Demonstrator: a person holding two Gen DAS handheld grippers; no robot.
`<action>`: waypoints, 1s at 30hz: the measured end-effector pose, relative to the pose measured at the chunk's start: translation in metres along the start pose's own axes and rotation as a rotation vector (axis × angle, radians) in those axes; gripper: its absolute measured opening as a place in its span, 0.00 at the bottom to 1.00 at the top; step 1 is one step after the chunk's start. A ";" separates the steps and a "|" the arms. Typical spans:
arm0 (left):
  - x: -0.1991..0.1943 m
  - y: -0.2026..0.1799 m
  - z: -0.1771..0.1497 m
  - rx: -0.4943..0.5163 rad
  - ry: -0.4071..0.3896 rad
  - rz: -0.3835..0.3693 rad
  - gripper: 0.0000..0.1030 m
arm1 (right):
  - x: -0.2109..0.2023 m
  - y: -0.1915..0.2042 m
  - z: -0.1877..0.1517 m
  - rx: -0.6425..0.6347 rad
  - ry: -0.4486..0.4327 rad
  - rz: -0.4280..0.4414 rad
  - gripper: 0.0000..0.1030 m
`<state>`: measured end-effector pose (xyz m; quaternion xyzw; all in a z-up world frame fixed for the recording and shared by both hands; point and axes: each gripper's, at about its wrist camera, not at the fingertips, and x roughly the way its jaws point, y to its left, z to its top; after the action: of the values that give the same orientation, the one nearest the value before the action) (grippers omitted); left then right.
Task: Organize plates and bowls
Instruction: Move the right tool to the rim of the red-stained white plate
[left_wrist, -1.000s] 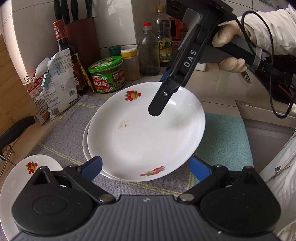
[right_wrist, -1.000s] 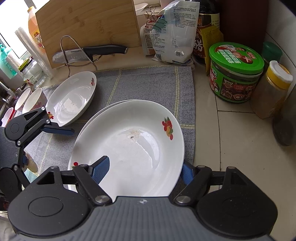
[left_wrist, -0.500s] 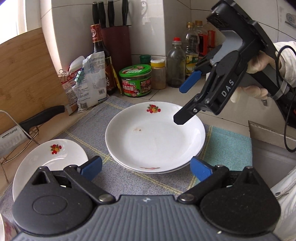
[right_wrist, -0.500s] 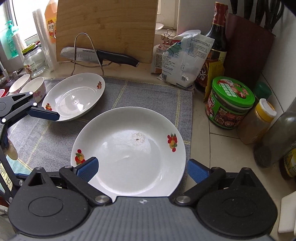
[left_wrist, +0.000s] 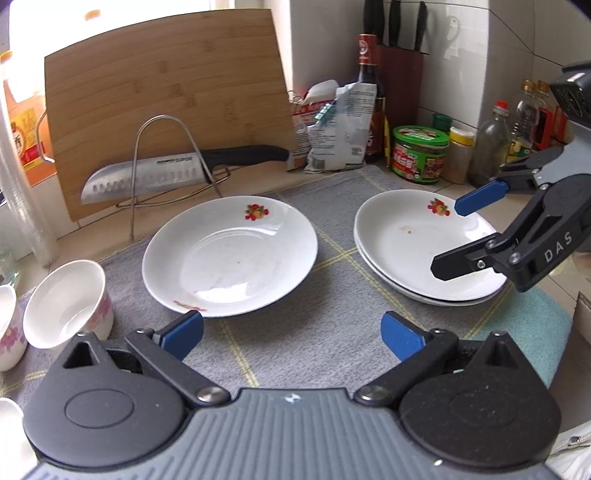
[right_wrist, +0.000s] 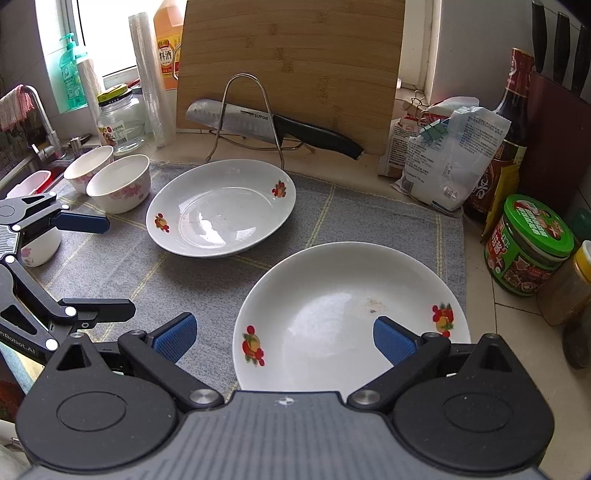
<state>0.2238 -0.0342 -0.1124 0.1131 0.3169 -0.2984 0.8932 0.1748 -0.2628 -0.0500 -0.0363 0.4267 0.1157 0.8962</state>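
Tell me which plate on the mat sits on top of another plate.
The right plate by the green-lidded jar; a second rim shows beneath it. The left plate lies alone.

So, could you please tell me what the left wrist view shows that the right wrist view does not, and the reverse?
Only the left wrist view shows the teal cloth and that the right-hand white plates are a stack. Only the right wrist view shows the metal faucet and green soap bottle. Both share the lone white fruit-print plate, steel knife and bamboo cutting board.
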 end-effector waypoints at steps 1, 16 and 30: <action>0.001 0.006 -0.002 -0.018 0.006 0.014 0.99 | 0.002 0.006 0.002 0.001 -0.004 -0.001 1.00; 0.048 0.057 -0.012 -0.043 0.088 0.020 0.99 | 0.039 0.054 0.038 0.097 0.082 -0.076 1.00; 0.066 0.058 -0.013 -0.075 0.101 0.037 0.99 | 0.083 0.044 0.078 0.035 0.125 -0.013 1.00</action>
<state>0.2933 -0.0136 -0.1636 0.1004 0.3702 -0.2636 0.8851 0.2742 -0.1930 -0.0630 -0.0303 0.4836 0.1000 0.8690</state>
